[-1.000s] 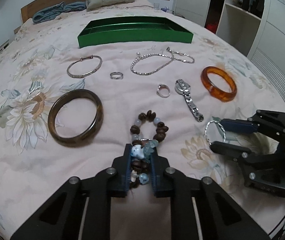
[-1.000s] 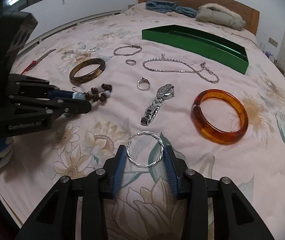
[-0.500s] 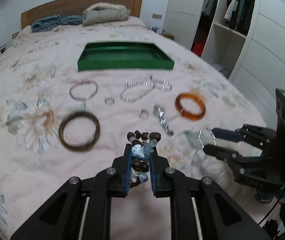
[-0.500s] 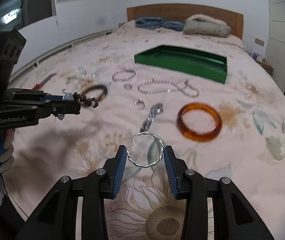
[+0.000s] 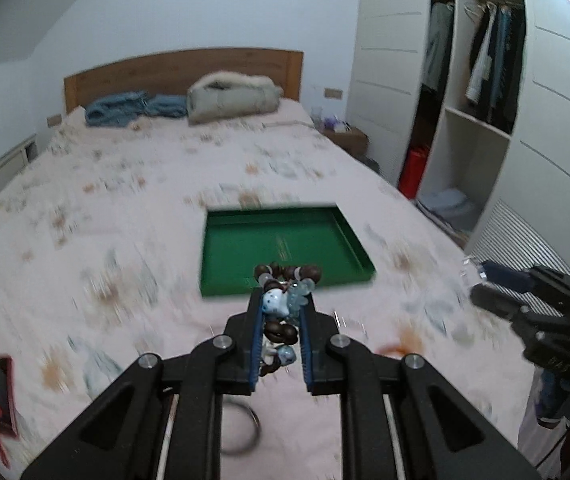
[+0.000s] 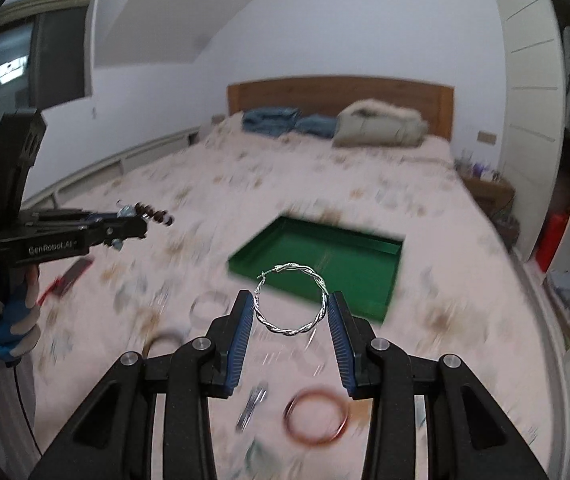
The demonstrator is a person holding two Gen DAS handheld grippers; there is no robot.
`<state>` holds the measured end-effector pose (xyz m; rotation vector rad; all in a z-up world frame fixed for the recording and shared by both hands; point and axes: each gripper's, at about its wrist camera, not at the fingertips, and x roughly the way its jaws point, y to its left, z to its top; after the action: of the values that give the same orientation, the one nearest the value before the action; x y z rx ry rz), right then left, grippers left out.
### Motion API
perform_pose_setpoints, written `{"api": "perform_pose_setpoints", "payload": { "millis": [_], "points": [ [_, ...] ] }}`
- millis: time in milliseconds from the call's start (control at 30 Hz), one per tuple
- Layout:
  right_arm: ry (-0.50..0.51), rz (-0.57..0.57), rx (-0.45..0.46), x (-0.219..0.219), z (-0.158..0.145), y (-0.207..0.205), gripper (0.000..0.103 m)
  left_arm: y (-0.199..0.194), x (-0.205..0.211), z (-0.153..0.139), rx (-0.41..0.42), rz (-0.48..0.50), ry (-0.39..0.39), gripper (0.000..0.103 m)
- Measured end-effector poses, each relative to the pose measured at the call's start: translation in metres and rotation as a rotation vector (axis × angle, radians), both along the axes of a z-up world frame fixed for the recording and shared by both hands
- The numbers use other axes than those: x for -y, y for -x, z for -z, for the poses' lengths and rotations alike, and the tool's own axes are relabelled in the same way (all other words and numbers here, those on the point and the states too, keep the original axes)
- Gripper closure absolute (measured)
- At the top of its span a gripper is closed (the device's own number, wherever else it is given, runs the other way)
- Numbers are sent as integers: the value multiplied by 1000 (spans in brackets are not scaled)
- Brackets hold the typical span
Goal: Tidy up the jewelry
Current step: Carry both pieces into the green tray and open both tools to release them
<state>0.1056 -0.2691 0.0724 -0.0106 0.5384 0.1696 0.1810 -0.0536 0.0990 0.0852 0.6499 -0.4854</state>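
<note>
My left gripper [image 5: 281, 304] is shut on a bead bracelet [image 5: 283, 298] of brown and pale blue beads, held high above the bed. My right gripper [image 6: 291, 306] is shut on a twisted silver hoop [image 6: 291, 304], also lifted. The green tray [image 5: 285, 246] lies on the bed ahead of both grippers and also shows in the right wrist view [image 6: 325, 256]. In the right wrist view the left gripper [image 6: 137, 220] is at the left with the beads [image 6: 153, 212]. In the left wrist view the right gripper [image 5: 485, 284] is at the right.
An amber bangle [image 6: 317, 416], a watch [image 6: 251, 406], a silver bangle [image 6: 209, 306] and a dark bangle [image 5: 241, 428] lie blurred on the floral bedspread below. A red and black item [image 5: 3, 388] lies at the left. A wardrobe [image 5: 465, 100] stands at the right.
Both grippers have risen and tilted up with their pieces. The jewelry on the bed has dropped low in view and the tray now lies straight ahead.
</note>
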Motion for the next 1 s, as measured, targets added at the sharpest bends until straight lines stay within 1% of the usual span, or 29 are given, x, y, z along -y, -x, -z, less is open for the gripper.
{"api": "perform_pose_setpoints", "payload": {
  "millis": [100, 133, 167, 233, 300, 333, 400, 467, 600, 667, 767, 833, 933, 1000],
  "points": [
    [2, 39, 32, 10, -31, -33, 65, -31, 5, -23, 14, -21, -8, 88],
    [6, 50, 40, 12, -36, -43, 65, -40, 8, -27, 16, -28, -8, 88],
    [8, 58, 46, 14, -40, -53, 65, -52, 10, -30, 17, -34, -9, 88],
    [4, 67, 43, 17, -38, -71, 65, -71, 15, -27, 14, -45, -15, 88],
    [0, 76, 25, 21, -25, -95, 65, -95, 23, -12, -13, -46, -18, 88],
    [-5, 80, 5, 23, -13, -111, 65, -104, 27, -3, -23, -44, -24, 88],
    [-10, 84, -28, 26, 7, -132, 65, -124, 37, 20, -56, -38, -35, 88],
    [-9, 87, -76, 29, 36, -161, 65, -147, 47, 48, -97, -35, -52, 88],
    [-5, 93, -151, 34, 83, -198, 65, -188, 69, 103, -173, -32, -90, 88],
    [-1, 98, -193, 39, 107, -217, 65, -202, 77, 122, -198, -34, -100, 88],
    [16, 101, -252, 43, 135, -240, 65, -223, 84, 153, -242, -50, -118, 88],
    [38, 99, -295, 47, 151, -254, 65, -234, 87, 168, -264, -61, -139, 88],
    [65, 101, -344, 48, 167, -264, 65, -245, 91, 191, -288, -82, -187, 88],
    [87, 105, -367, 48, 175, -268, 65, -248, 93, 199, -293, -88, -212, 88]
  ]
}}
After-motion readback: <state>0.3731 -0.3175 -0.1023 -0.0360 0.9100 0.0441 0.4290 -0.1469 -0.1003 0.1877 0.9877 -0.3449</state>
